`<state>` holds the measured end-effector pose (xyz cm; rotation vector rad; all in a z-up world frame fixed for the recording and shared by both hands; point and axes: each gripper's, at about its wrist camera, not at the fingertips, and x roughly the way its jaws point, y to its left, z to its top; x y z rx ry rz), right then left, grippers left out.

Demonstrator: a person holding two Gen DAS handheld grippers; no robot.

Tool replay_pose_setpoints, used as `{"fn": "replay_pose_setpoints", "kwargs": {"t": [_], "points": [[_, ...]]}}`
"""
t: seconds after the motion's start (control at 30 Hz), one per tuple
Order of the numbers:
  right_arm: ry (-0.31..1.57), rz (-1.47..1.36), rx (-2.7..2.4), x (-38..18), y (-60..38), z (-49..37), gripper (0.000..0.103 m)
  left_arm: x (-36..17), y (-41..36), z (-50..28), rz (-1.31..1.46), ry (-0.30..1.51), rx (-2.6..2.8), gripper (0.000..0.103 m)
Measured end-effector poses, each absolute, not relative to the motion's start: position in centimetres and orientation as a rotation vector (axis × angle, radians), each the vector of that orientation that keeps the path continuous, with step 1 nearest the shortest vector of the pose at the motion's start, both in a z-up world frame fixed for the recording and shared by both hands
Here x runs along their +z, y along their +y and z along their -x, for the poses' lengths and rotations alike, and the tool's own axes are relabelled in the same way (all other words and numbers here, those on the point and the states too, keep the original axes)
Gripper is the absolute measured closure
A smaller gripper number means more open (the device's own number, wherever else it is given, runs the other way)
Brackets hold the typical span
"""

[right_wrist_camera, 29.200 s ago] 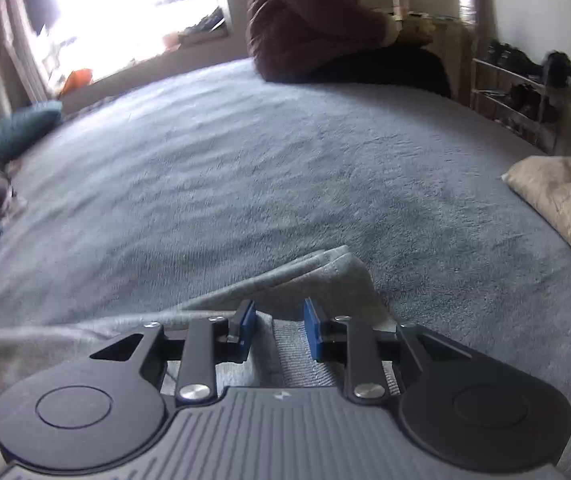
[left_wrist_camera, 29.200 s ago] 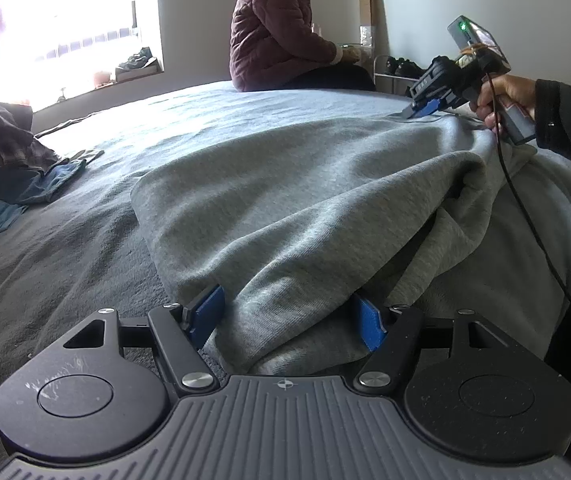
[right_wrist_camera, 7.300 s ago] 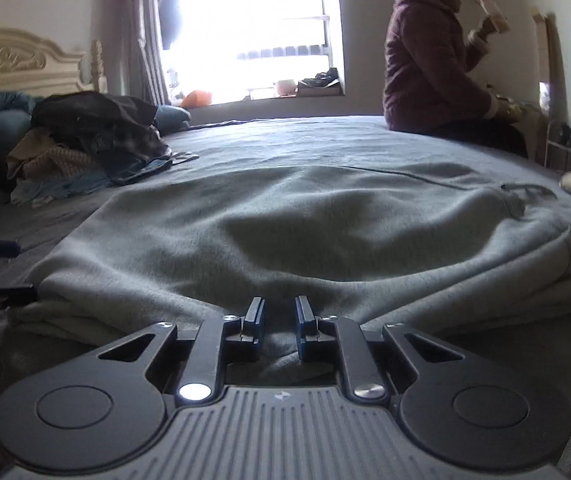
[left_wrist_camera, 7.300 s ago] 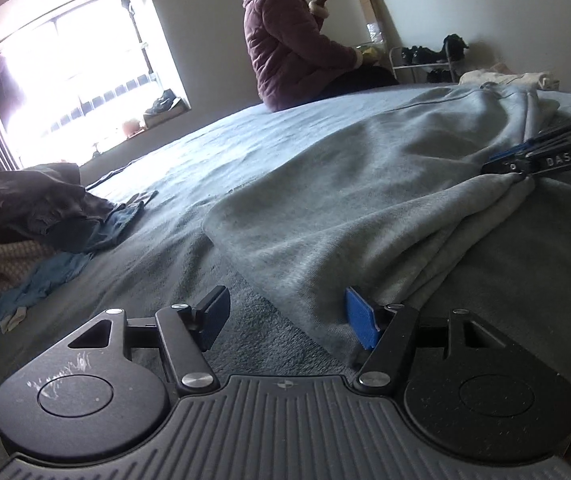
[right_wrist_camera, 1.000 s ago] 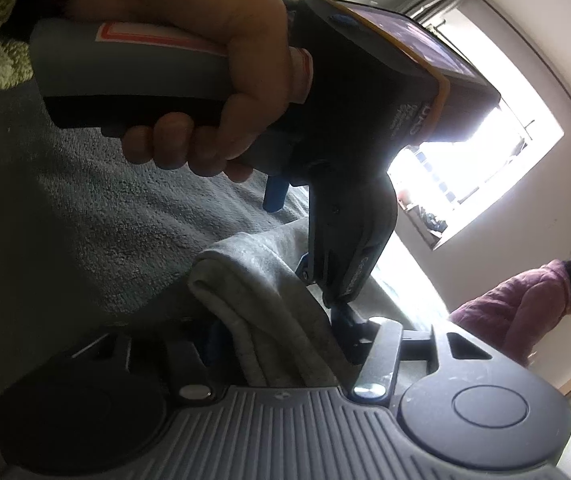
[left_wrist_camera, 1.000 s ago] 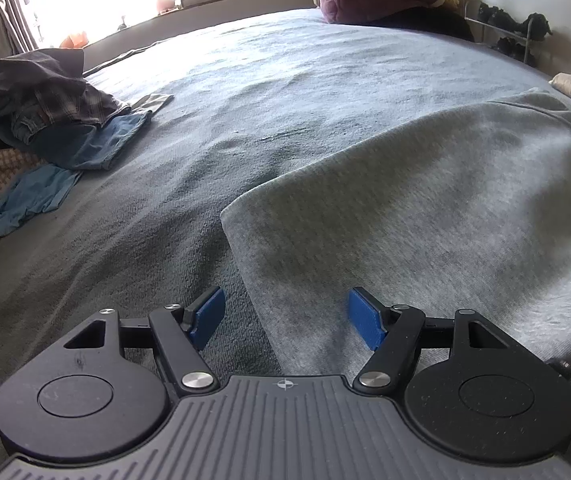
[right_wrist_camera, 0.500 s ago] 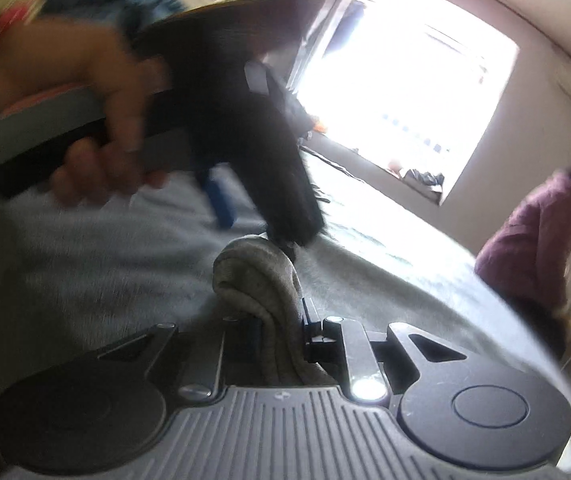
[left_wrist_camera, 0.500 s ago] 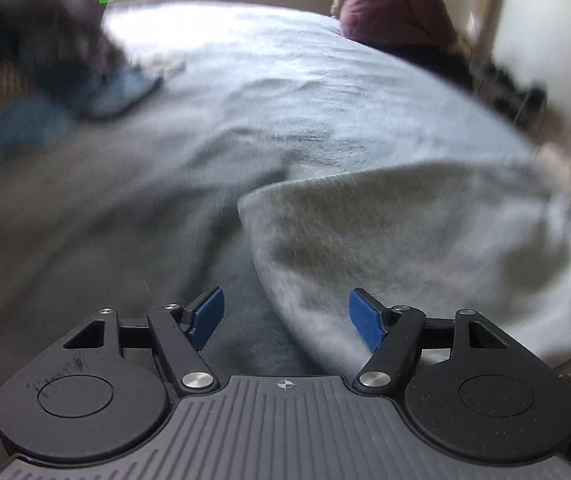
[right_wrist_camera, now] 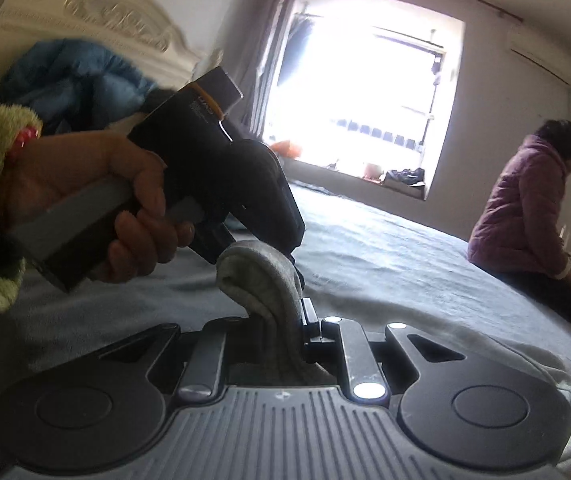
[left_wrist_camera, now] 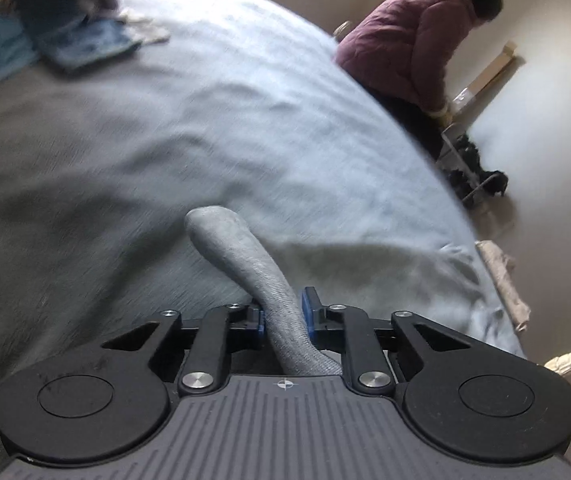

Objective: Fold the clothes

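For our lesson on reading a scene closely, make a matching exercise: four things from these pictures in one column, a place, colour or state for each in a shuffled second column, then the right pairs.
Column 1
1. left claw
2. grey garment
3. person in the purple jacket
4. pile of blue clothes

Column 2
A. sits at the bed's far edge
B. lies on the bed, far from the claw
C. shut on a fold of grey cloth
D. pinched by both claws at once

Pairs: 1-C, 2-D, 3-A, 4-B

Right gripper jaws clamping grey garment, left gripper just beyond
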<state>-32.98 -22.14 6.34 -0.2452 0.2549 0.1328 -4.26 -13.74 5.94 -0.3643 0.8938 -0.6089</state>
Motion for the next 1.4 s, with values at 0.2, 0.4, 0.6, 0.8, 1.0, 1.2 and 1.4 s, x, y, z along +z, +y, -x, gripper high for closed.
{"fn": "replay_pose_setpoints", "kwargs": {"t": [0.2, 0.4, 0.6, 0.8, 1.0, 1.2, 1.4], "points": [[0.185, 0.151, 0.069, 8.5, -26.4, 33.4, 0.086, 10.4, -18.9, 4.5, 0.283, 0.809, -0.661, 0.092], [0.137, 0.021, -0.012, 10.1, -32.2, 34.2, 0.086, 12.7, -25.5, 4.8, 0.191, 0.780, -0.716, 0.093], [0.121, -0.191, -0.099, 10.0, -39.9, 35.3, 0.086, 13.8, -33.0, 5.1, 0.066, 0.763, -0.775, 0.092], [0.118, -0.453, -0.161, 8.2, -47.9, 35.8, 0.086, 12.9, -41.0, 4.9, -0.057, 0.792, -0.819, 0.092], [0.122, -0.655, -0.202, 6.0, -54.3, 35.8, 0.086, 11.2, -47.4, 4.5, -0.155, 0.825, -0.846, 0.092], [0.116, -0.773, -0.246, 4.0, -57.4, 36.1, 0.086, 9.6, -52.1, 4.7, -0.229, 0.840, -0.883, 0.092], [0.108, -0.834, -0.292, 2.1, -58.9, 36.9, 0.086, 8.2, -55.5, 5.5, -0.337, 0.825, -0.936, 0.081]]}}
